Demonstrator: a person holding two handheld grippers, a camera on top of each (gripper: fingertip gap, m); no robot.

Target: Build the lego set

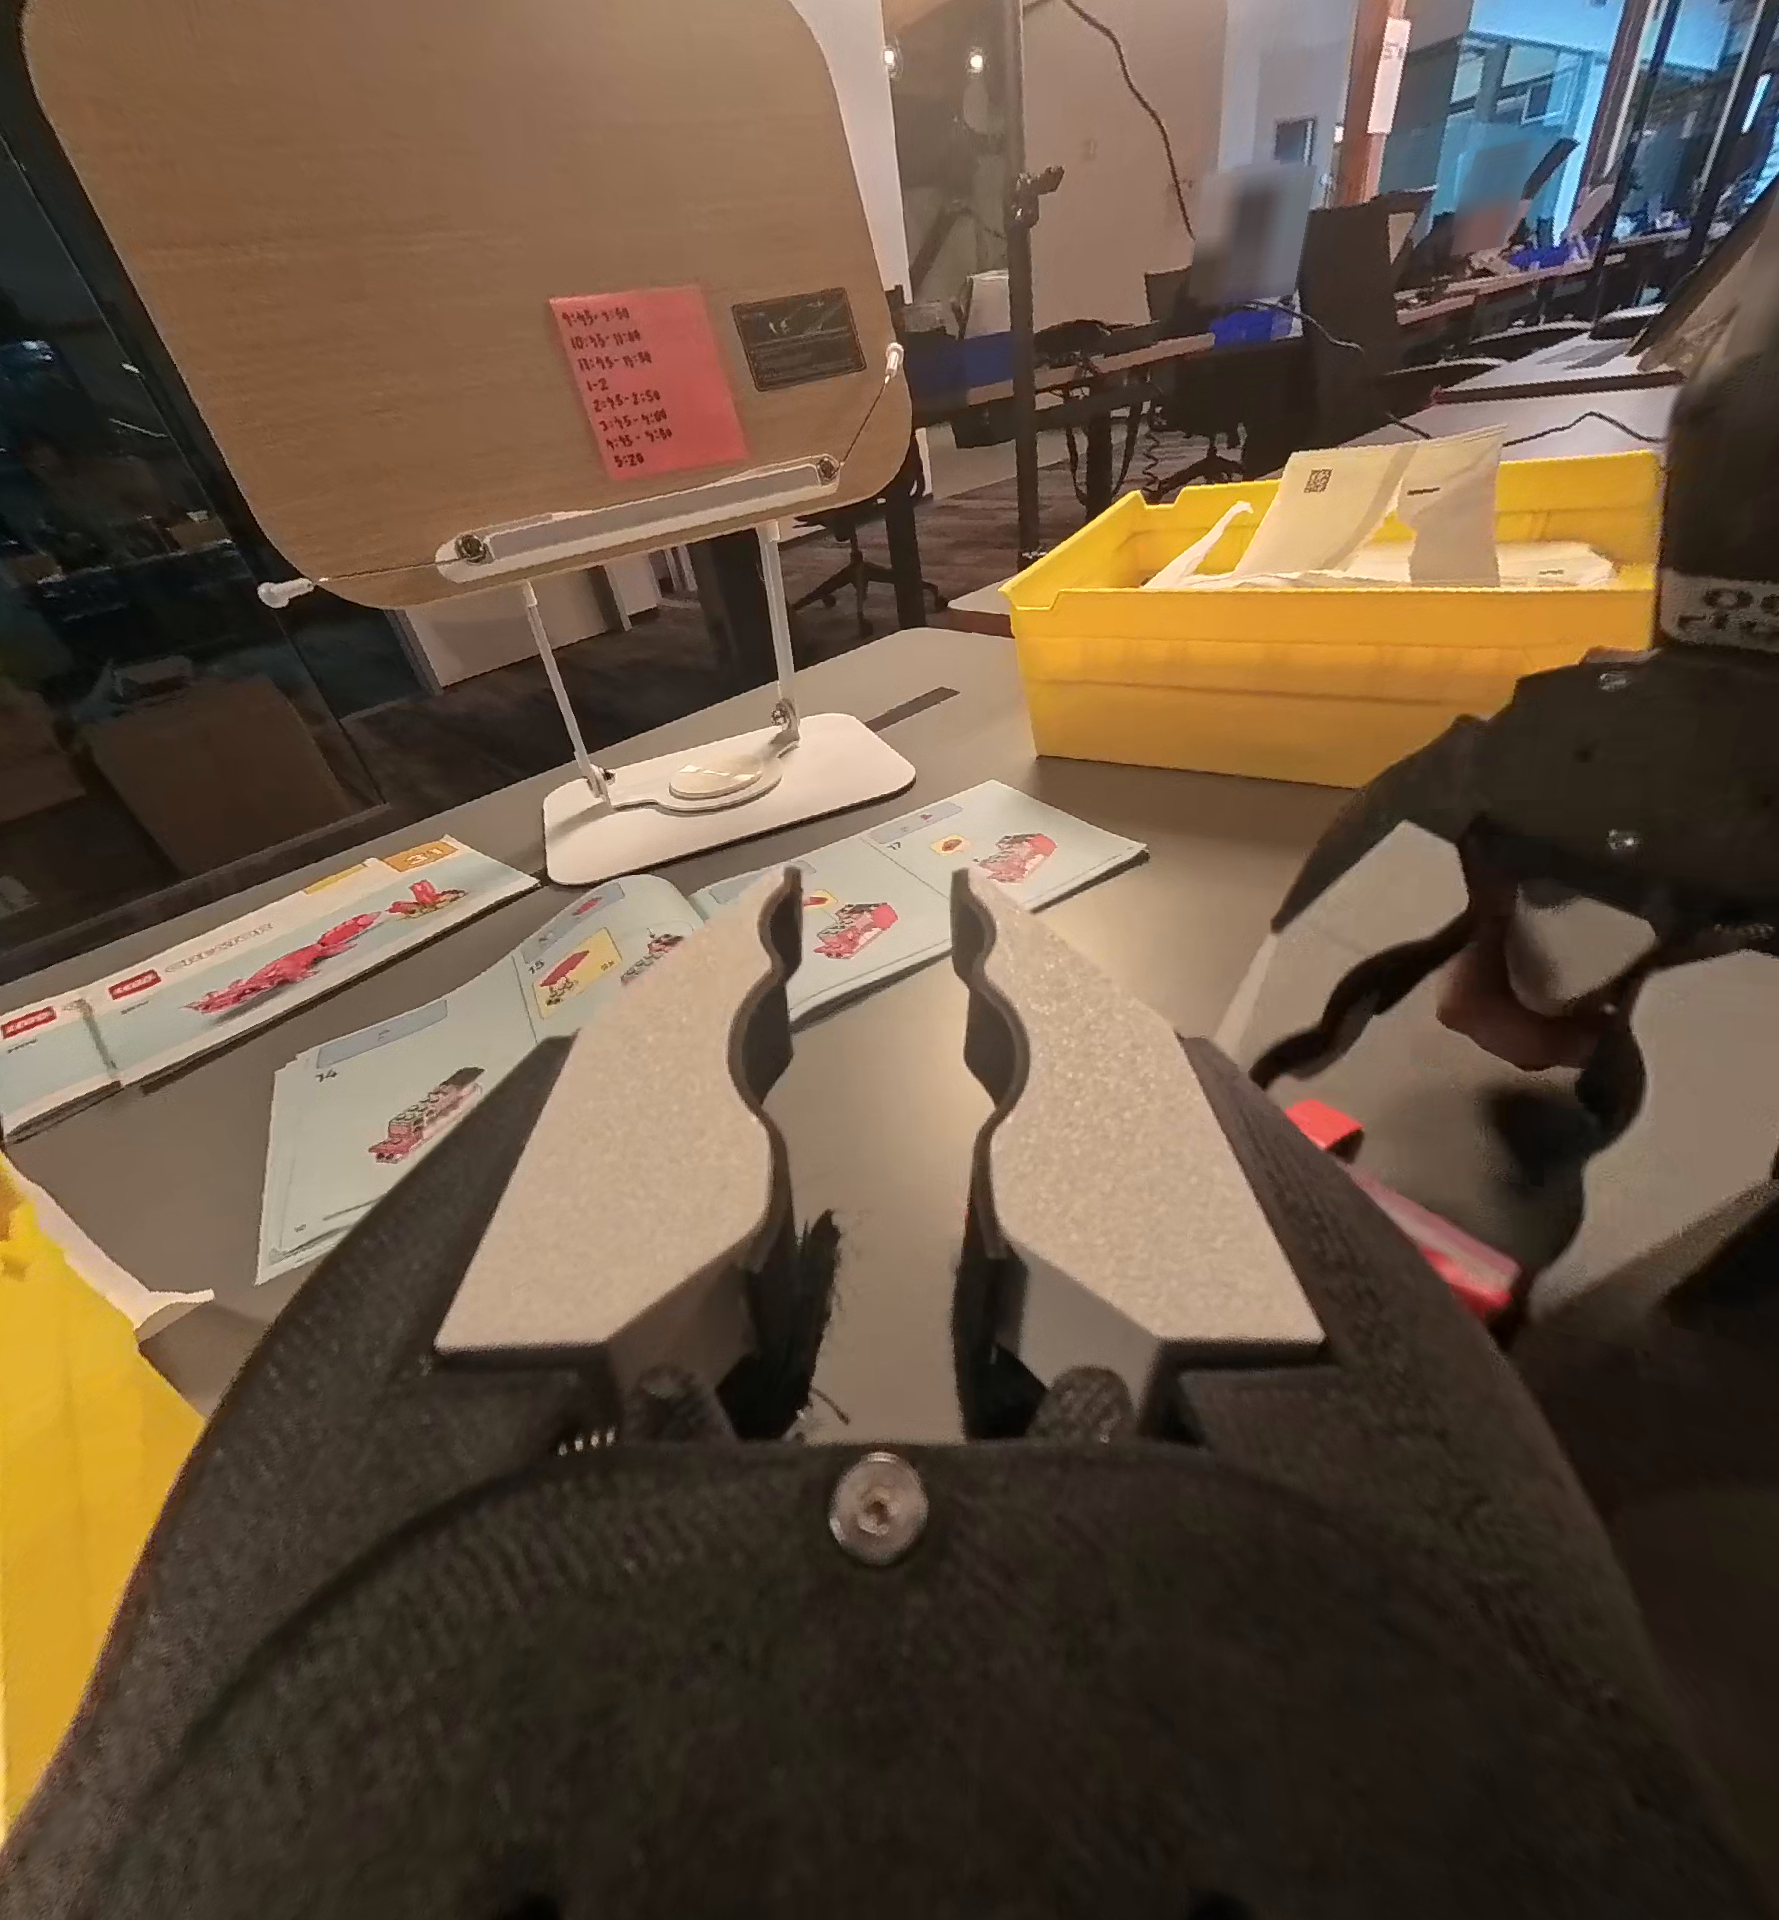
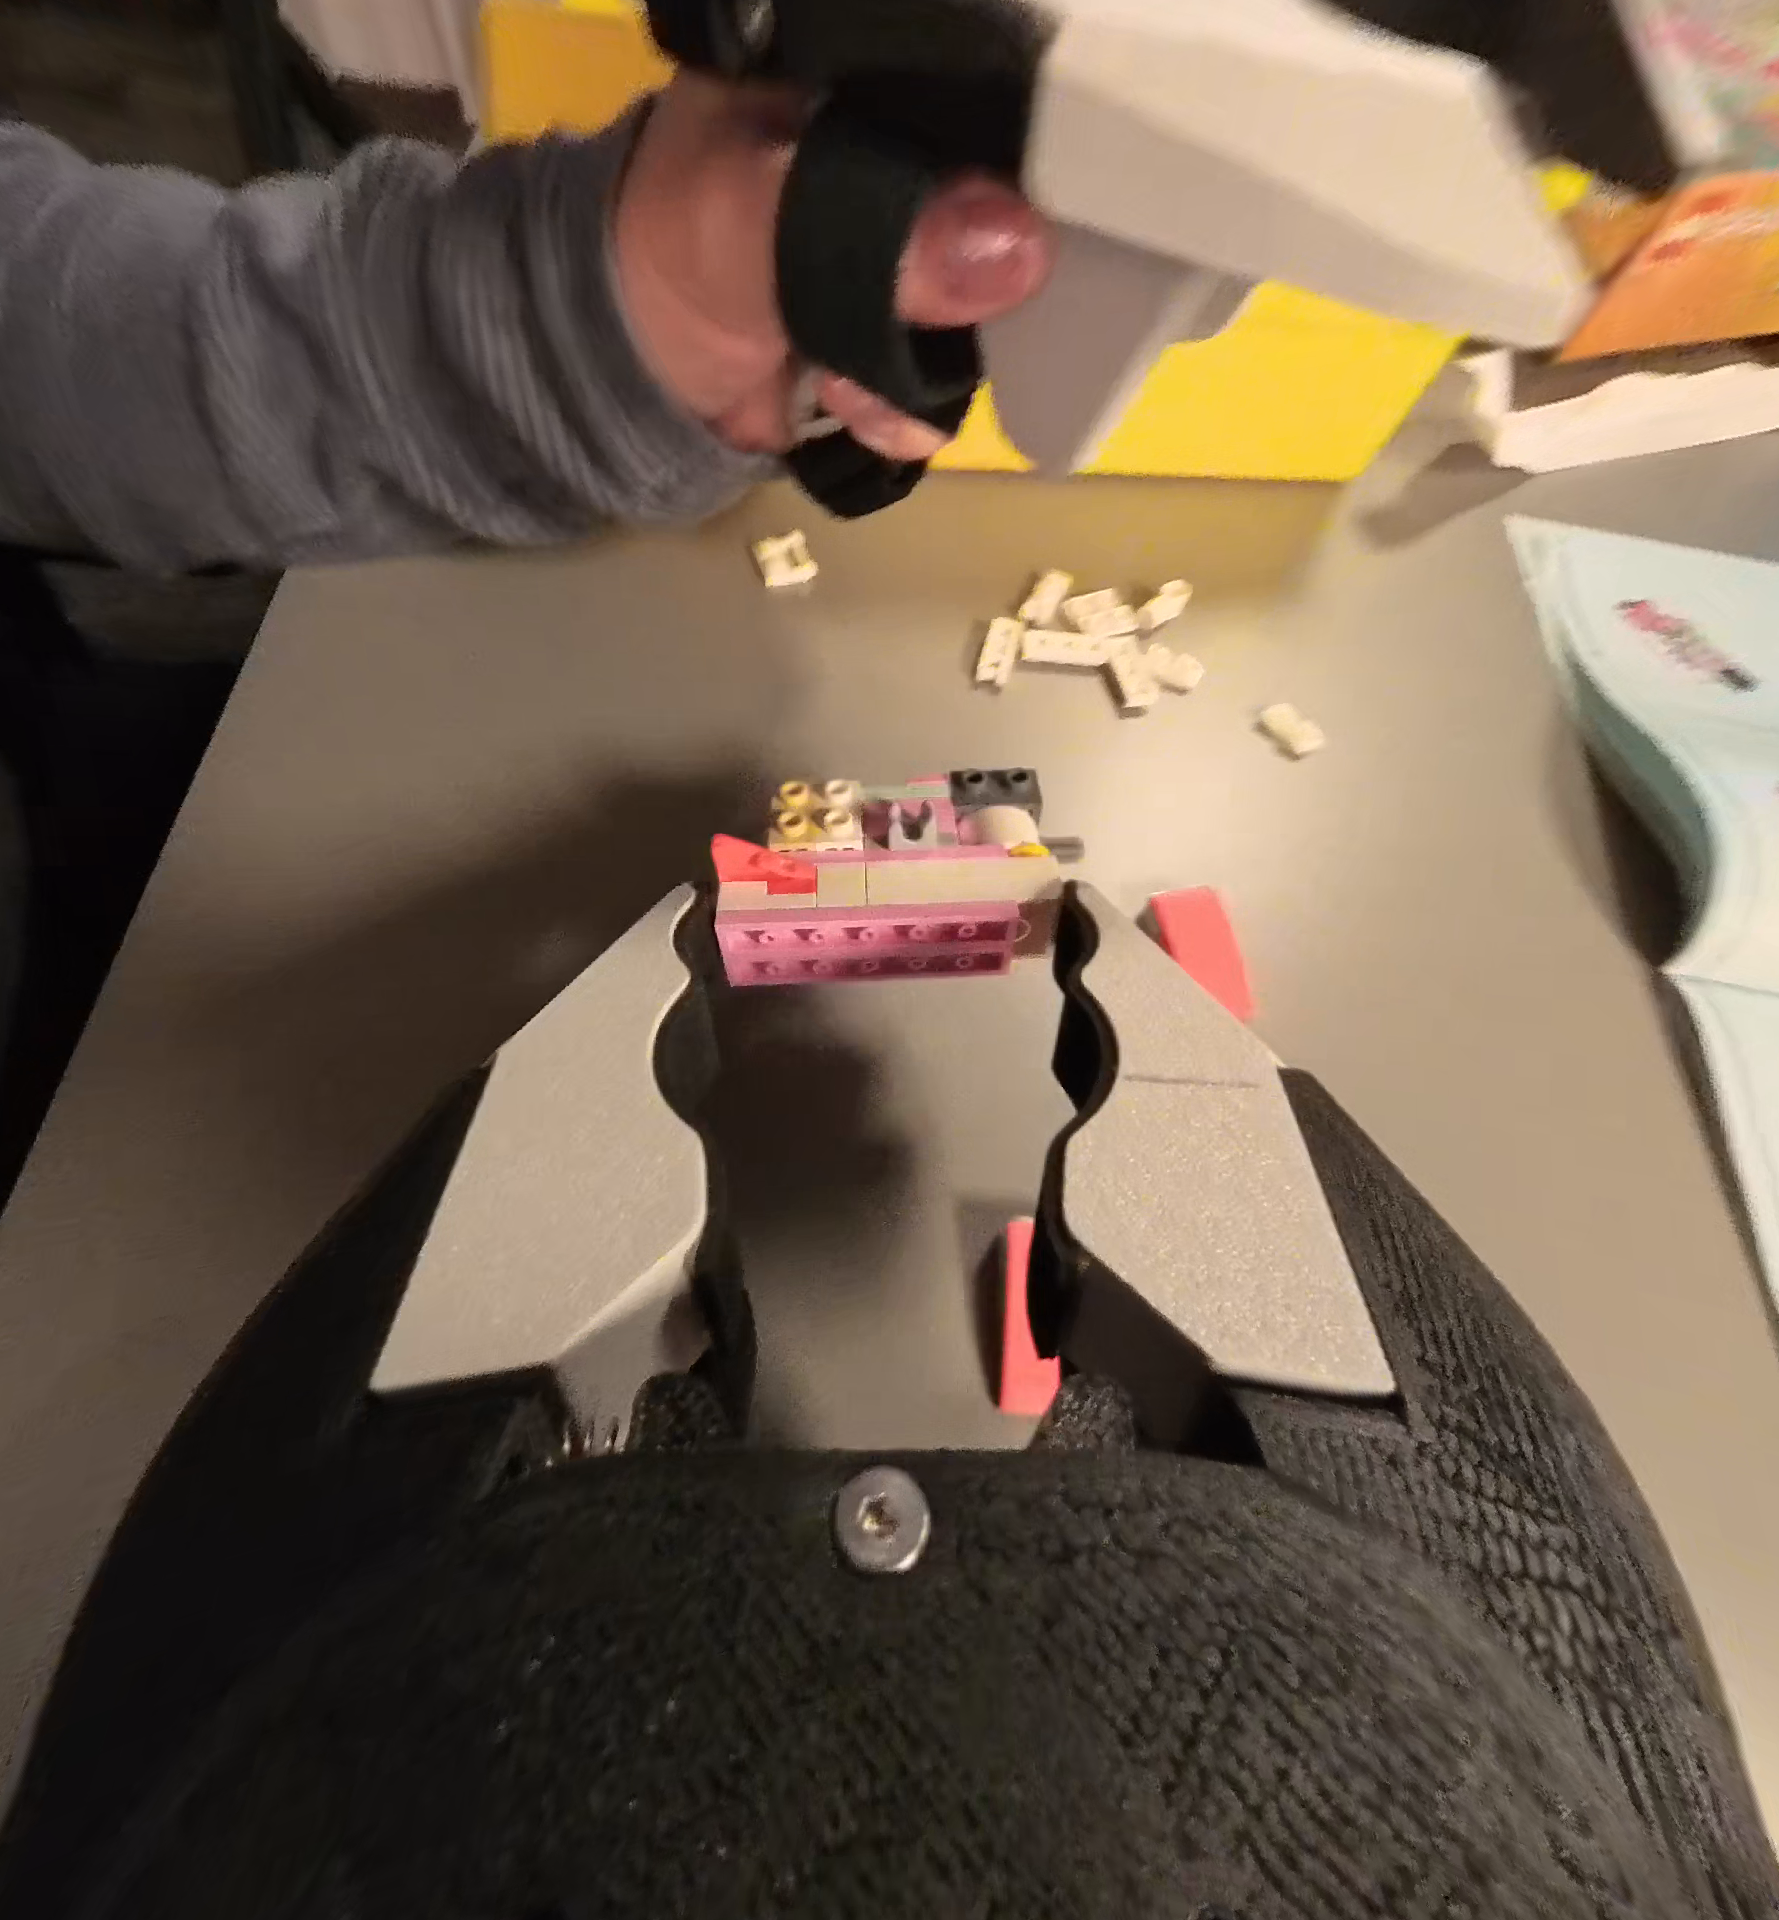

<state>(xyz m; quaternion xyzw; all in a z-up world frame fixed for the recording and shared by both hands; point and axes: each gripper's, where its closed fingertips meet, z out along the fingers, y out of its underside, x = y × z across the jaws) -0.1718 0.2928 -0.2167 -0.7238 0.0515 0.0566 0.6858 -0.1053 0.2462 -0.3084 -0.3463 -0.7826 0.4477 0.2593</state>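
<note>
- Pink-and-tan brick assembly (image 2: 869, 914) is sitting between the right gripper (image 2: 880, 914) fingertips, raised above the grey desk (image 2: 449, 831), with its shadow lying below it. Both fingers (image 2: 1124, 966) are pressing on its two ends, so it is being held across its length.
- Left gripper (image 1: 869, 914) is hovering with fingers (image 1: 677, 1039) parted and nothing between them, above the open instruction booklet (image 1: 864, 914) that is lying beyond the assembly.
- Loose pink slope pieces (image 2: 1202, 945) are lying just beside the assembly; white small bricks (image 2: 1093, 639) are scattered beyond it, toward the yellow bin (image 2: 1269, 384).
- Risk, as judged: the hold is resting on the fingertips only, at the assembly's lower bricks. Any twist could be popping the upper pieces off or letting the assembly pivot and drop.
- Risk, as judged: the slope piece beside the assembly is close to one finger and could be getting knocked away.
</note>
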